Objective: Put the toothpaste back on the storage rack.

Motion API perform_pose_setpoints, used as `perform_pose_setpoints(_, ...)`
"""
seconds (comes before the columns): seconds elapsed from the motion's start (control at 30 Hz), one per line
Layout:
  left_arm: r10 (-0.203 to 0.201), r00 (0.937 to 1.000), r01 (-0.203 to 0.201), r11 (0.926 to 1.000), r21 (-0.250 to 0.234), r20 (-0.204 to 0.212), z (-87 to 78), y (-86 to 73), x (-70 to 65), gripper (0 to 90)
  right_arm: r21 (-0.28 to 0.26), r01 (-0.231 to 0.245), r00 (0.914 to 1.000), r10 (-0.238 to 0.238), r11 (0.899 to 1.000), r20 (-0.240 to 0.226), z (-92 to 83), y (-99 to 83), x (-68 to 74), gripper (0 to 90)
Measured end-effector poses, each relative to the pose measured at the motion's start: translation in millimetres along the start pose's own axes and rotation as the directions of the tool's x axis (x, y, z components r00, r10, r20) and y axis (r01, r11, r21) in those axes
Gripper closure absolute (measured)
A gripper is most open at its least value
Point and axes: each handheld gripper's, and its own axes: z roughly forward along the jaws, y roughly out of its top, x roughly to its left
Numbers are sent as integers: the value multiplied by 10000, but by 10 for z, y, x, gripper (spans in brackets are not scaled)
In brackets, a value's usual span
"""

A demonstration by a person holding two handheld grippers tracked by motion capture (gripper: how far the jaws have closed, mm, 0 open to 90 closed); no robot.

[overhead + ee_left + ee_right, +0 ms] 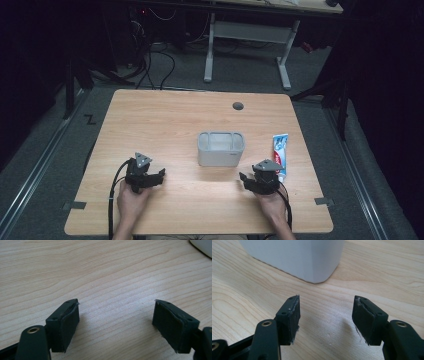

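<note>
A pale grey open-topped container (220,148) stands near the middle of the wooden table (165,115). Just right of it a toothpaste tube (280,150) lies flat, white, blue and red. My left gripper (161,175) rests low on the table to the container's left, its jaws pointing right. In the left gripper view the gripper (116,305) stands open over bare wood, with the container's corner (203,246) at the top right. My right gripper (243,178) sits at the container's front right, beside the tube. In the right gripper view the gripper (327,298) is open and empty, facing the container's rounded corner (294,257).
A round cable hole (238,106) sits near the table's far edge. Behind the table stands a white desk frame (247,35) on grey carpet. Cables trail from both grippers toward the front edge.
</note>
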Motion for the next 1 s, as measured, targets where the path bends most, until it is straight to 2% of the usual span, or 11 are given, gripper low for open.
perform_pose_setpoints(0.27, -8, 10000, 8, 10000, -8, 1, 0, 0, -1, 219, -205, 30, 10000, -29, 9998, 39, -49, -2, -10, 396)
perform_pose_setpoints(0.67, -3, 10000, 3, 10000, -1, 2, 0, 0, -1, 219, -226, -138, 9999, 138, 9997, 16, -109, -10, -51, 419)
perform_pose_setpoints(1.0, 14, 10000, -14, 10000, 14, 7, -2, -1, 0, 219, -268, -293, 9996, 293, 9992, -19, -191, 2, -99, 474)
